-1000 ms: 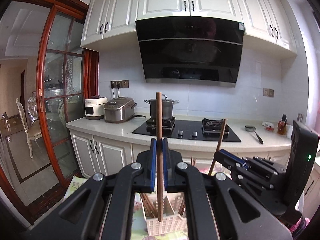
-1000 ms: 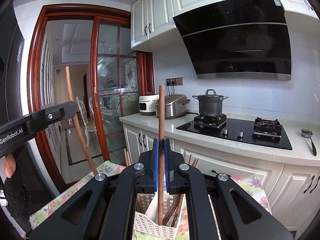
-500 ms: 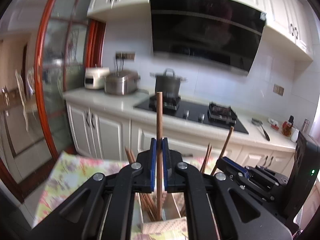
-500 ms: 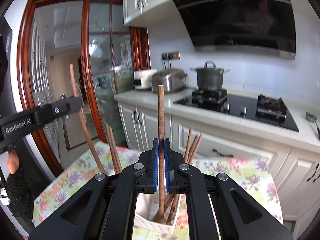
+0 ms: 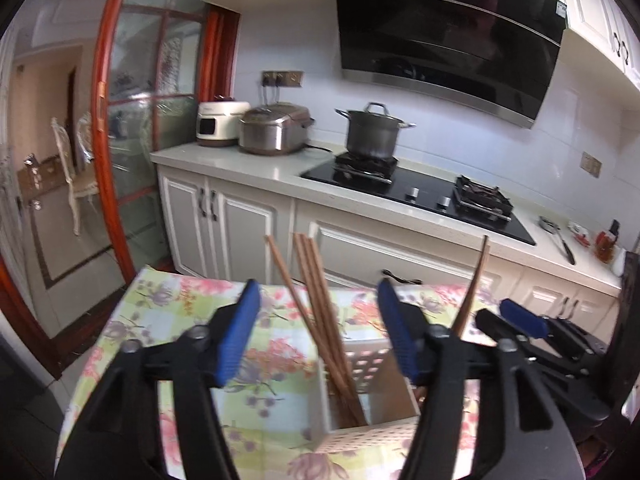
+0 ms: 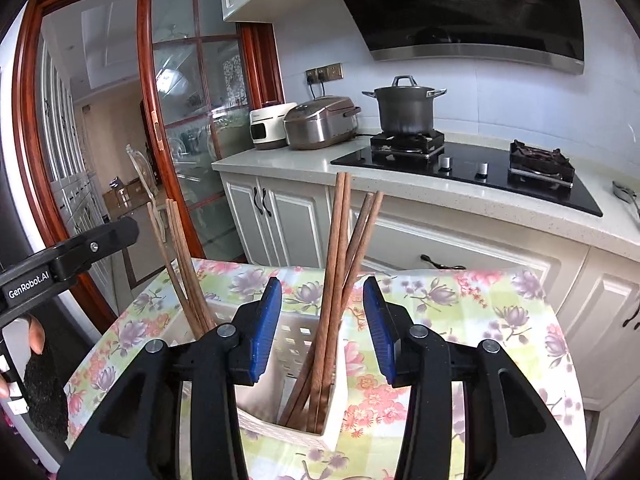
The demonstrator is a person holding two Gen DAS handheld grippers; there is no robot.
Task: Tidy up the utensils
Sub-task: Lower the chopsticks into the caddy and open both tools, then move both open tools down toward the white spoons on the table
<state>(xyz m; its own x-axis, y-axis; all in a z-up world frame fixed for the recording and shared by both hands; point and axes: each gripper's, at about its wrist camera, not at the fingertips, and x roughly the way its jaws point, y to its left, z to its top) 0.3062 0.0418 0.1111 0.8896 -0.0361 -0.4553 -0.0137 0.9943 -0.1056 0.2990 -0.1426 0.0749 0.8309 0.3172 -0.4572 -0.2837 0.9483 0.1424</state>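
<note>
A white perforated holder [image 5: 372,436] with two compartments stands on the floral tablecloth. Several brown wooden chopsticks [image 5: 316,300] lean in its left compartment, others [image 6: 336,280] in the right one. My left gripper [image 5: 320,336] is open and empty, just above the left compartment. My right gripper [image 6: 322,330] is open and empty, above the right compartment [image 6: 280,416], its chopsticks standing loose between the jaws. The right gripper also shows at the right of the left wrist view [image 5: 532,332].
The table with the floral cloth [image 6: 460,340] stands before white kitchen cabinets [image 5: 240,216]. On the counter are a stove with a pot [image 5: 374,130], two rice cookers [image 5: 276,128] and a ladle [image 5: 560,236]. A red-framed glass door [image 5: 132,120] is at left.
Both grippers have dropped toward the holder, opened, and let go of the chopstick each held. Those chopsticks now stand in the holder.
</note>
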